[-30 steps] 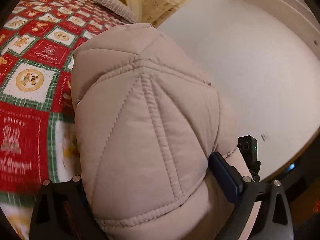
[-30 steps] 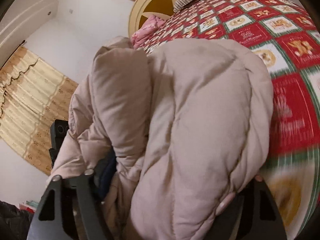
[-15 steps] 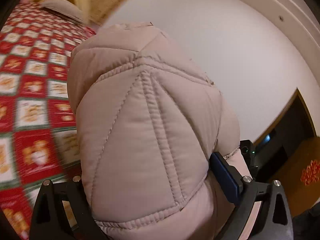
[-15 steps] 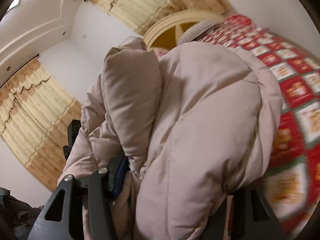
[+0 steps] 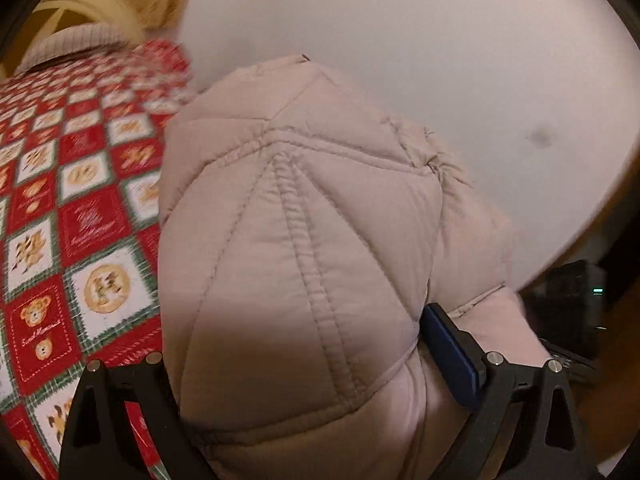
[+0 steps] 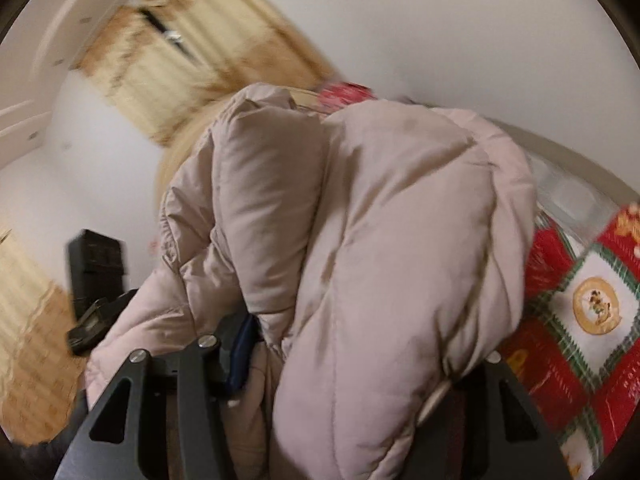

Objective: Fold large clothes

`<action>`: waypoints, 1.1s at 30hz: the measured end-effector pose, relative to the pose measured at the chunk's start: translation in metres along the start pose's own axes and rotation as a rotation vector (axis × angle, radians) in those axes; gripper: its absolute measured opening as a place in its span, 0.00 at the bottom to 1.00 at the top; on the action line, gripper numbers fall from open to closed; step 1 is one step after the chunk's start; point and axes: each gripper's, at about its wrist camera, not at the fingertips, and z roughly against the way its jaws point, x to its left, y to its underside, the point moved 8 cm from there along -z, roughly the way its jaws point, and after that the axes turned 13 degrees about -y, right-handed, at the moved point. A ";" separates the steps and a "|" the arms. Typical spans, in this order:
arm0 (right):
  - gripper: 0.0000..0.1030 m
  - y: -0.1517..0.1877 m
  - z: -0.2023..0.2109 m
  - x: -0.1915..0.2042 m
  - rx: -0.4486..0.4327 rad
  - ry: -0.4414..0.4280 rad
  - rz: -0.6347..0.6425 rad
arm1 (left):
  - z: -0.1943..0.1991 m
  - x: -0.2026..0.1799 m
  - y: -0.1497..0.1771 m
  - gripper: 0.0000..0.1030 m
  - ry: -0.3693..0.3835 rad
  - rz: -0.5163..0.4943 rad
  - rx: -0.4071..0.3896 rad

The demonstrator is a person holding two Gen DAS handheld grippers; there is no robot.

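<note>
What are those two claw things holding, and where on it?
Both hold the beige puffer jacket: the left gripper squeezes a stitched quilted bulge, the right gripper a thick bunched fold.

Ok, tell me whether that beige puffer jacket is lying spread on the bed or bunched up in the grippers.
Bunched up: the puffer jacket bulges in thick folds between both the left gripper and right gripper, above the bedspread.

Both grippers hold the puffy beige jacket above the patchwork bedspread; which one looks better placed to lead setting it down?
Probably left. The left gripper grips the jacket with a broad stretch of bedspread open beside it. The right gripper sees mostly wall and curtain, bedspread only at its edge.
</note>
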 end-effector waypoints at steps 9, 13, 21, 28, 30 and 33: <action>0.66 -0.008 -0.061 -0.069 0.032 0.033 -0.121 | -0.041 0.026 0.011 0.99 -0.156 0.049 0.047; 0.66 -0.010 -0.056 -0.072 0.040 0.023 -0.144 | -0.043 0.024 0.016 0.99 -0.162 0.015 0.030; 0.64 0.001 -0.039 -0.050 0.038 0.148 -0.073 | -0.045 0.018 0.013 0.99 -0.182 -0.079 0.018; 0.76 -0.001 -0.031 -0.053 0.058 0.227 -0.056 | -0.039 0.022 0.020 0.99 -0.200 -0.124 -0.018; 0.77 -0.005 -0.017 -0.052 0.049 0.243 -0.068 | -0.036 0.023 0.023 0.99 -0.214 -0.138 -0.031; 0.78 -0.010 0.019 -0.038 -0.032 0.291 -0.019 | -0.035 0.025 0.025 0.99 -0.223 -0.137 -0.041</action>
